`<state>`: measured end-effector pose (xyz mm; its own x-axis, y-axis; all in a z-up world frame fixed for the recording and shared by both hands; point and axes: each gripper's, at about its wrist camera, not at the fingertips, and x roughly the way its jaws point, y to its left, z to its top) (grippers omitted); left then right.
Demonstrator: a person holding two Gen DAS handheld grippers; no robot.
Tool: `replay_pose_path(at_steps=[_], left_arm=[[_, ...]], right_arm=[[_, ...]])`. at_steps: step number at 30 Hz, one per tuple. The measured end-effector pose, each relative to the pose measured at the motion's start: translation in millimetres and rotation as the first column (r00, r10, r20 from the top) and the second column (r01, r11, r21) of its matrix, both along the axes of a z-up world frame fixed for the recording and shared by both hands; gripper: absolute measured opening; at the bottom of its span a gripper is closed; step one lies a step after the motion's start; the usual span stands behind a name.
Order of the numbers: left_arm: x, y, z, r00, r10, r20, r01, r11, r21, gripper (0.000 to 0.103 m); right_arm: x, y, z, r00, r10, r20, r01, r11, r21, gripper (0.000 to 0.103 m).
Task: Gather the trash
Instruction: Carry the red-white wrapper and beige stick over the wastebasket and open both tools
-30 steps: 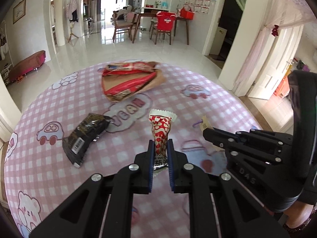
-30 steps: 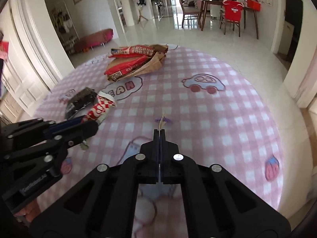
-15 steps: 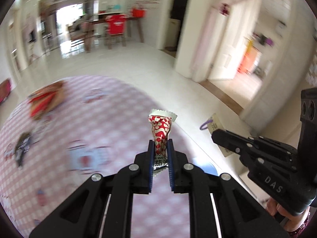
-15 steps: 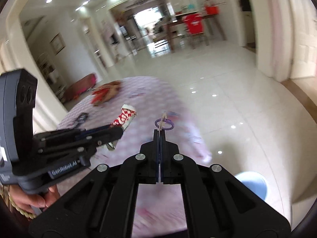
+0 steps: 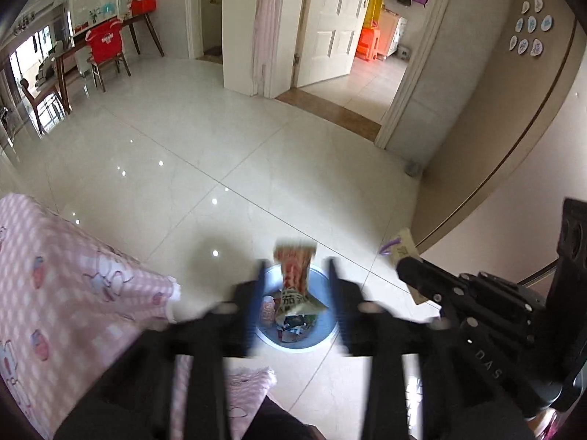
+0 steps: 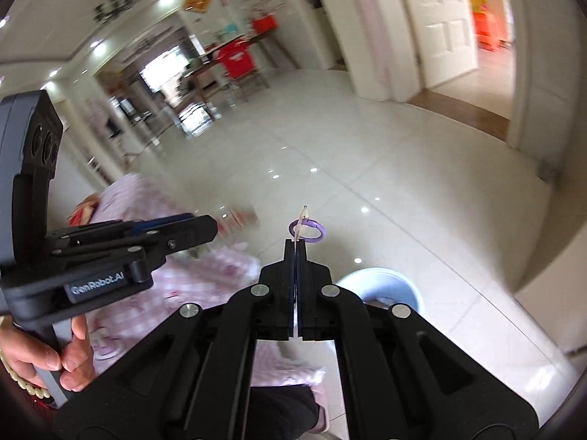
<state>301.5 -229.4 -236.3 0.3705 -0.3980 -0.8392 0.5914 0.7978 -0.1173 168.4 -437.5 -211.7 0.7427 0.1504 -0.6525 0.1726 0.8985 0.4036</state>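
My left gripper (image 5: pixel 295 267) is open, its blurred fingers spread wide. The red-and-white snack wrapper (image 5: pixel 295 275) hangs loose between them, right above the blue trash bin (image 5: pixel 323 333) on the floor, which holds several wrappers. My right gripper (image 6: pixel 296 247) is shut on a thin paper tag with a purple ring (image 6: pixel 307 230); the tag also shows in the left wrist view (image 5: pixel 401 247). The bin's rim (image 6: pixel 381 282) sits just right of and below the right gripper. The left gripper (image 6: pixel 205 225) is to its left.
The pink checked tablecloth (image 5: pixel 66 286) hangs at the left, with its edge next to the bin. Glossy white floor tiles (image 5: pixel 227 146) stretch ahead. A beige wall (image 5: pixel 495 168) and doorways (image 5: pixel 367 47) are to the right. A dining table with a red-covered chair (image 5: pixel 106 44) stands far left.
Both grippers swung away from the table to above the floor bin. The left gripper opened and let go of the red-and-white wrapper. The right gripper stayed shut on the tag.
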Motion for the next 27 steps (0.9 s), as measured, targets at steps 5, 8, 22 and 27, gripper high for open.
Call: replay_pose_path(at_steps=[5,8,22,27], left_arm=[[6.6,-10.1,-14.6,0.999,0.034,-0.023,-0.034,0.999,0.007,0.078],[5.0,-7.2,-20.4,0.999,0.047,-0.016,-0.047,0.998,0.034,0.078],[14.7,26.7,-11.0,0.989,0.143,0.024,-0.144,0.989,0.041,0.079],[14.3,36.1,-6.4,0.987,0.156,0.033,-0.157,0.987,0.029,0.080]], right_arm=[[-3.4,-15.5,-12.3,0.999,-0.034,-0.020,0.034,0.999,0.004,0.001],[-1.6,-17.2,-19.2,0.999,-0.027,-0.031,0.028,1.000,0.013,0.001],[16.6,-7.4,-24.5,0.999,0.015,-0.036,-0.014,1.000,0.027,0.001],[25.0,-9.3,-23.0,0.999,0.006,-0.042,-0.005,1.000,0.021,0.002]])
